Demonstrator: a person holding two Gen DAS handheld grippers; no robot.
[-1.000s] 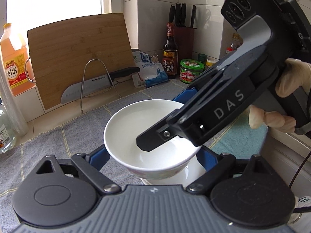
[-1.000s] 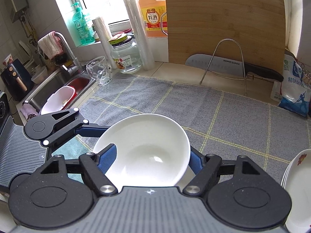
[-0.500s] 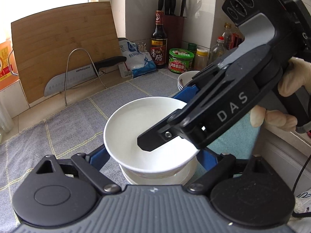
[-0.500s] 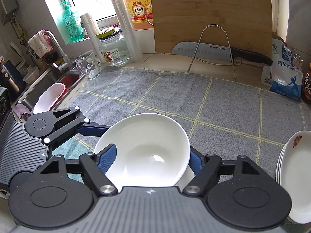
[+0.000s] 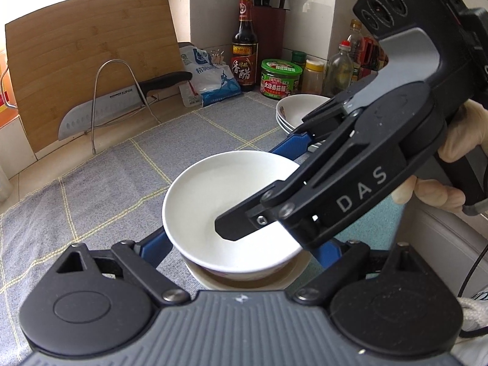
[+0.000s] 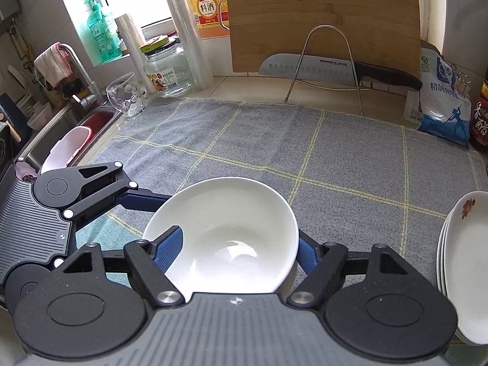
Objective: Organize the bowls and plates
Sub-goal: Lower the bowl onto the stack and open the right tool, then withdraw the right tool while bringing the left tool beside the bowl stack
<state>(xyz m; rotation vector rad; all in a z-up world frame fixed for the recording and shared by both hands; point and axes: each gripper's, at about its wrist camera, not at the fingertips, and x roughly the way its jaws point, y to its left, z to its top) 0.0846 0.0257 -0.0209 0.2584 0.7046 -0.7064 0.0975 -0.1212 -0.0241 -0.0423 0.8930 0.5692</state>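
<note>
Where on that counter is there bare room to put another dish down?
The middle of the grey checked cloth is bare, from the white bowl back to the knife rack. It is crowded at the stacked plates and salt bag on one side, and the glass and jar by the sink.

Two close fisheye views from cameras on handheld grippers, each angled down along its own fingers at a white bowl (image 5: 231, 210) near frame centre. Both share the grey checked cloth (image 6: 274, 146), with the cutting board (image 5: 88, 61) at eleven o'clock in the left view, one o'clock in the right
</note>
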